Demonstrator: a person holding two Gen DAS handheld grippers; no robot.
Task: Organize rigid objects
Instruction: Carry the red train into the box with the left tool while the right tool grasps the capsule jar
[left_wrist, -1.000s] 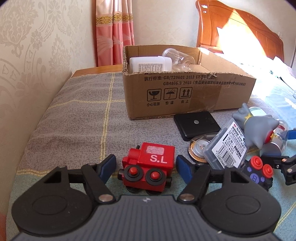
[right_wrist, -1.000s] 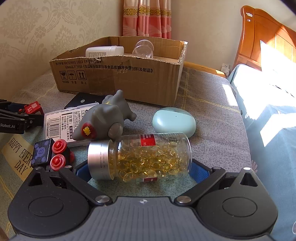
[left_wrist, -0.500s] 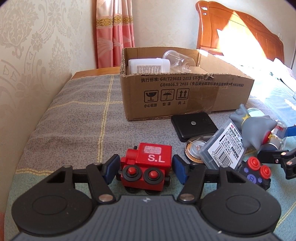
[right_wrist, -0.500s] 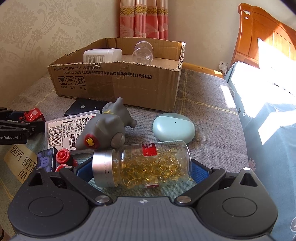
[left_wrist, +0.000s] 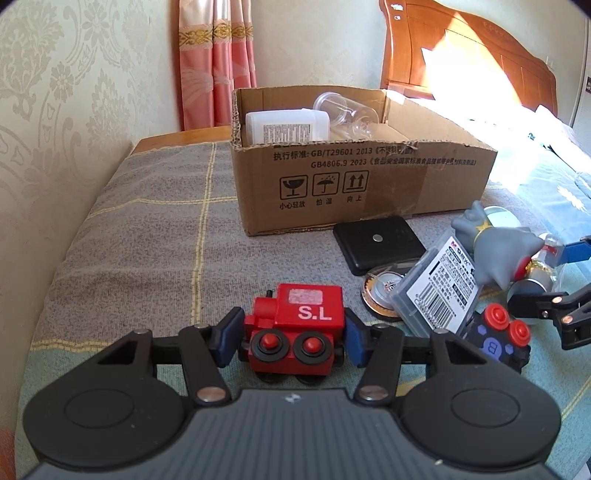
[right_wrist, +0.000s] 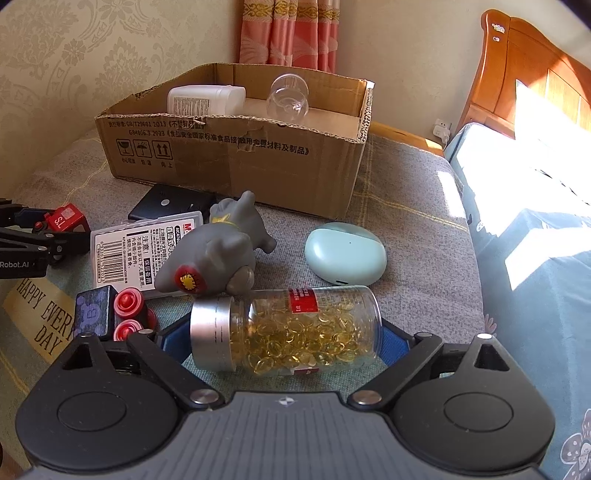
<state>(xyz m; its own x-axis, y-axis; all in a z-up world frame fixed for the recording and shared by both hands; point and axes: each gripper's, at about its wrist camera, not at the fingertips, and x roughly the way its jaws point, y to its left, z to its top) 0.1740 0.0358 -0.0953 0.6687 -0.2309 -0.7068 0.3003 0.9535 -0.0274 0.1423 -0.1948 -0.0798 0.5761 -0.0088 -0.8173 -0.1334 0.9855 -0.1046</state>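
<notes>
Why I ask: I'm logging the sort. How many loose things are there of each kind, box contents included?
Toys: 3 (red train, grey figure, dark block car)
Bottles and jars: 3 (capsule bottle, white bottle, clear jar)
Cases: 2 (mint case, black case)
Labelled packet: 1
Round disc: 1
Total: 10

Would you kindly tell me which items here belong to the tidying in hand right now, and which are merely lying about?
In hand, I'd judge: red toy train, capsule bottle, cardboard box.
Lying about for now: grey toy, mint case, black case, labelled pack, blue toy block.
</notes>
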